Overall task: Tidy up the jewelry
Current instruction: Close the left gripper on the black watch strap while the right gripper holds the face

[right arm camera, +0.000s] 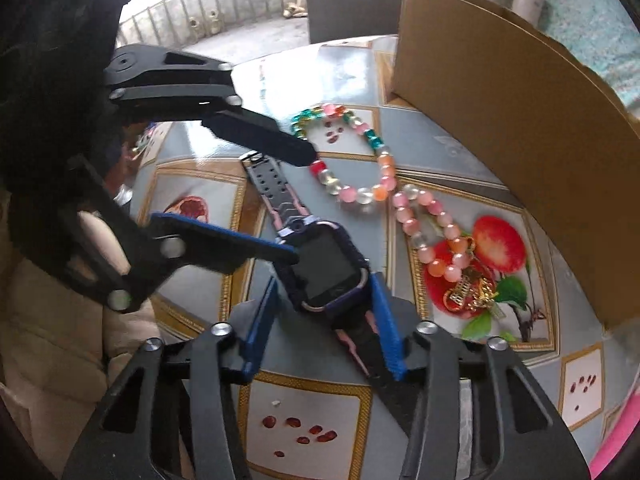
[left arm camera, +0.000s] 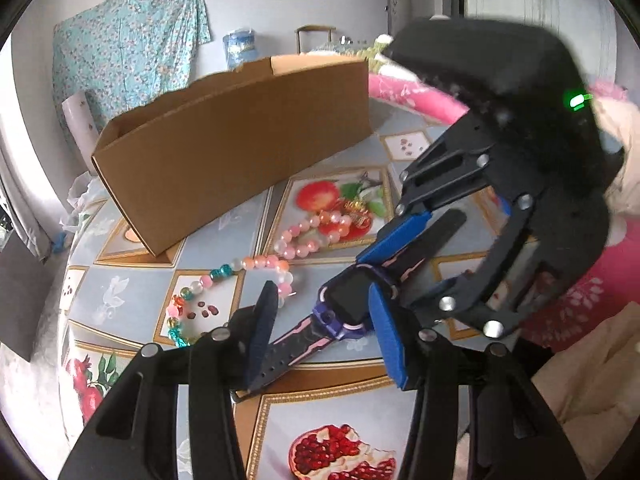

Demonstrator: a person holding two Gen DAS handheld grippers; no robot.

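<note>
A black, purple and pink smartwatch (left arm camera: 344, 304) (right arm camera: 326, 268) lies on the table. My left gripper (left arm camera: 324, 320) is open, with its fingers on either side of the strap and watch face. My right gripper (right arm camera: 326, 308) is open, with its blue pads on either side of the watch near the face and lower strap; in the left wrist view it (left arm camera: 400, 264) reaches in from the right. A multicoloured bead bracelet (right arm camera: 348, 156) (left arm camera: 224, 280) and a pink bead bracelet with a gold charm (right arm camera: 440, 240) (left arm camera: 320, 228) lie beside the watch.
An open cardboard box (left arm camera: 236, 148) (right arm camera: 520, 112) stands behind the bracelets. The round table (right arm camera: 312, 424) has a fruit-pattern cover. Pink fabric (left arm camera: 420, 96) lies at the far right. A floral cloth (left arm camera: 132, 52) hangs on the wall.
</note>
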